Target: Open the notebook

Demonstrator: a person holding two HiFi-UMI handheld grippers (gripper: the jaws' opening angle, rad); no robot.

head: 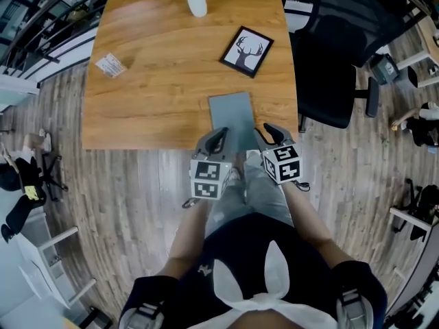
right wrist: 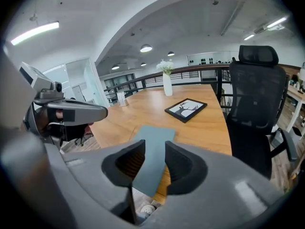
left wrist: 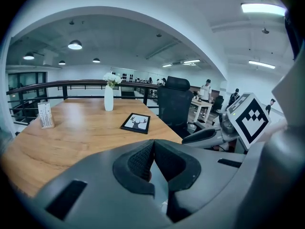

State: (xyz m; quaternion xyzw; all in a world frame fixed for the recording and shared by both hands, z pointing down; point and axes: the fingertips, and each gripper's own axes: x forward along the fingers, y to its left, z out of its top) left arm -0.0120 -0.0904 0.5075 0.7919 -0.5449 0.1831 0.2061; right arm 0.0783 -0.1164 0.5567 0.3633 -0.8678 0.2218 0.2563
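A closed grey-blue notebook (head: 233,118) lies on the wooden table (head: 151,94), its near end over the front edge. My left gripper (head: 218,140) sits at the notebook's near left corner, and its pads meet at the tips in the left gripper view (left wrist: 153,144). My right gripper (head: 269,132) is by the near right corner. In the right gripper view its jaws (right wrist: 155,148) stand apart, and the notebook (right wrist: 157,130) shows through the gap, untouched by the pads. Each gripper shows in the other's view: the right (left wrist: 206,136), the left (right wrist: 71,112).
A framed deer picture (head: 246,51) lies beyond the notebook to the right. A white vase with flowers (head: 196,2) stands at the far end and a small card stand (head: 110,65) at the left. A black office chair (head: 336,67) stands at the table's right side.
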